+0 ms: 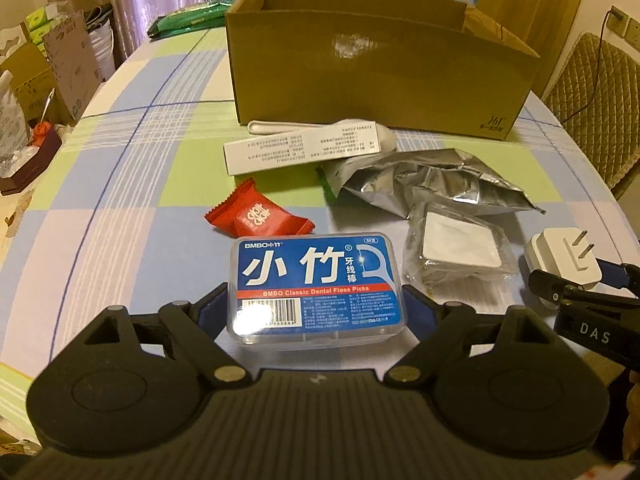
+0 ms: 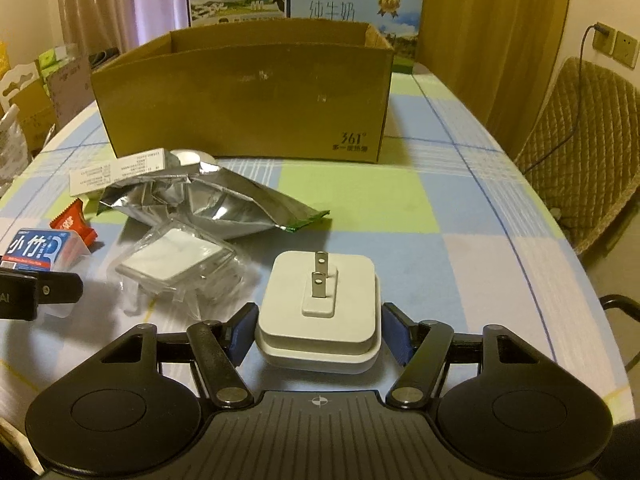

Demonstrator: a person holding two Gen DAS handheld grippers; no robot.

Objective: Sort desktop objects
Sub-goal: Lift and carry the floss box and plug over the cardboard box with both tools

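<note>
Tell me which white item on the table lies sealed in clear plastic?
The flat white square pad, between the floss pick box and the white plug adapter. The adapter is bare with prongs up; the long white carton has no wrapper.

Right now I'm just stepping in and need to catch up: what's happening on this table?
A person is sorting clutter with two handheld grippers. The left gripper brackets a blue dental floss pick box; the right gripper straddles a white plug adapter, a small gap showing on each side. Both items seem to rest on the checked tablecloth. The open cardboard box waits behind.
</note>
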